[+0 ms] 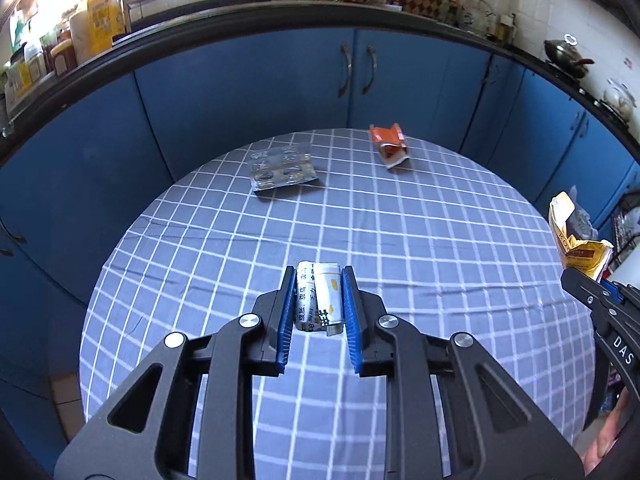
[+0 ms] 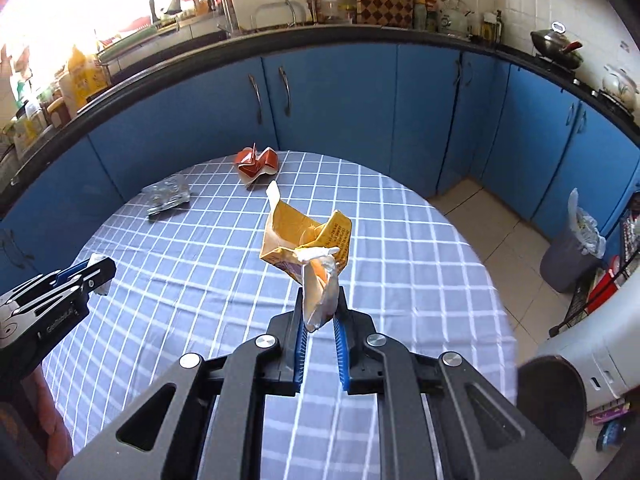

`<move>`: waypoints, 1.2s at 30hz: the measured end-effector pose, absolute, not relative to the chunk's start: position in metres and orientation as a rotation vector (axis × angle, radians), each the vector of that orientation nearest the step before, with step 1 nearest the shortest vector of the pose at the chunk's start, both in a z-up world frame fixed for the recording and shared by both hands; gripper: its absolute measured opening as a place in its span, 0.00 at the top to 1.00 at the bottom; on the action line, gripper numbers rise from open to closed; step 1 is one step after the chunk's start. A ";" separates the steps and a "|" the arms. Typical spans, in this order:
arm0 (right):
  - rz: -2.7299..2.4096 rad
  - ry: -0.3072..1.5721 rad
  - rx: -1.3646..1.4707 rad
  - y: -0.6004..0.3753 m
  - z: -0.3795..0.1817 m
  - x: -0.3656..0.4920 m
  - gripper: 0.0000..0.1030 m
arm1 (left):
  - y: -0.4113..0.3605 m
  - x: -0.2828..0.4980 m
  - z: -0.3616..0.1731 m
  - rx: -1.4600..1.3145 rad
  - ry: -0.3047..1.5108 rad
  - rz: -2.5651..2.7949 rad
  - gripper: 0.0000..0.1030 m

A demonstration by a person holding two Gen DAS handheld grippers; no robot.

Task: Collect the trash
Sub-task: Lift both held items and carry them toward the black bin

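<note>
Left gripper (image 1: 319,300) is clamped on a crumpled white wrapper (image 1: 318,298), right gripper (image 2: 320,312) pinching a torn yellow carton (image 2: 306,240), both lifted over the checked tablecloth (image 1: 400,248).

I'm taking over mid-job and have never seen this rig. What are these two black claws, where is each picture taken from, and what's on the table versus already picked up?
No robot arm here: a person holds a two-finger gripper in each hand, and each picture comes from a fisheye camera on one gripper, looking along its fingers. In the left wrist view, the left gripper is shut on a small crushed white carton. In the right wrist view, the right gripper is shut on a torn yellow carton, pinched by its crumpled end. On the round table with the checked cloth lie a clear plastic tray and a crushed red carton. A lined grey bin stands on the floor to the right.
</note>
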State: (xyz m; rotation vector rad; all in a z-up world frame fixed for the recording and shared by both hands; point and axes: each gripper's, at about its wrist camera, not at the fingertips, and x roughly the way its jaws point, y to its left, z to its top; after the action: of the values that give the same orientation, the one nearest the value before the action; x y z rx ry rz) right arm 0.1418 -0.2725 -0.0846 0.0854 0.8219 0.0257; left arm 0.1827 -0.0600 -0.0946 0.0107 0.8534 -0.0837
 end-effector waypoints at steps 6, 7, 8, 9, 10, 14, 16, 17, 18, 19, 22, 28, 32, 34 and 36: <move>0.011 0.799 0.071 -0.279 -0.067 0.101 0.88 | -0.072 0.154 -0.074 0.021 0.820 -0.114 0.77; 0.008 0.794 0.068 -0.280 -0.065 0.097 0.88 | -0.075 0.148 -0.069 0.023 0.810 -0.120 0.77; 0.005 0.788 0.066 -0.282 -0.062 0.091 0.88 | -0.078 0.144 -0.066 0.026 0.803 -0.124 0.77; 0.003 0.784 0.066 -0.284 -0.059 0.085 0.88 | -0.081 0.138 -0.061 0.032 0.793 -0.130 0.77; 0.000 0.779 0.065 -0.287 -0.057 0.079 0.88 | -0.084 0.135 -0.059 0.034 0.789 -0.134 0.77; -0.009 0.765 0.062 -0.296 -0.051 0.058 0.88 | -0.096 0.119 -0.049 0.055 0.768 -0.152 0.77; -0.013 0.758 0.060 -0.300 -0.049 0.050 0.88 | -0.103 0.112 -0.045 0.065 0.761 -0.162 0.77; -0.016 0.753 0.058 -0.303 -0.047 0.045 0.88 | -0.107 0.108 -0.042 0.070 0.756 -0.167 0.77; -0.018 0.748 0.058 -0.304 -0.046 0.042 0.88 | -0.111 0.104 -0.040 0.076 0.751 -0.173 0.77; -0.020 0.742 0.059 -0.308 -0.044 0.038 0.88 | -0.115 0.102 -0.039 0.082 0.747 -0.176 0.77; -0.029 0.728 0.056 -0.316 -0.040 0.027 0.88 | -0.130 0.093 -0.033 0.103 0.734 -0.194 0.77; -0.059 0.706 0.060 -0.336 -0.036 0.008 0.88 | -0.159 0.083 -0.024 0.141 0.708 -0.227 0.77; -0.085 0.694 0.079 -0.354 -0.033 -0.001 0.88 | -0.175 0.076 -0.020 0.166 0.694 -0.249 0.77; -0.102 0.689 0.087 -0.364 -0.032 -0.005 0.88 | -0.186 0.074 -0.019 0.182 0.689 -0.261 0.77; -0.125 0.684 0.096 -0.375 -0.033 -0.008 0.88 | -0.196 0.072 -0.018 0.195 0.687 -0.272 0.77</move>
State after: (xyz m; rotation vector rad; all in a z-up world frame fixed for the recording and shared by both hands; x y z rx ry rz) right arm -0.0081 -0.3752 -0.0325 0.0960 0.6843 -0.1251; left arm 0.0716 -0.1958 -0.0178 0.1947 0.6873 -0.2718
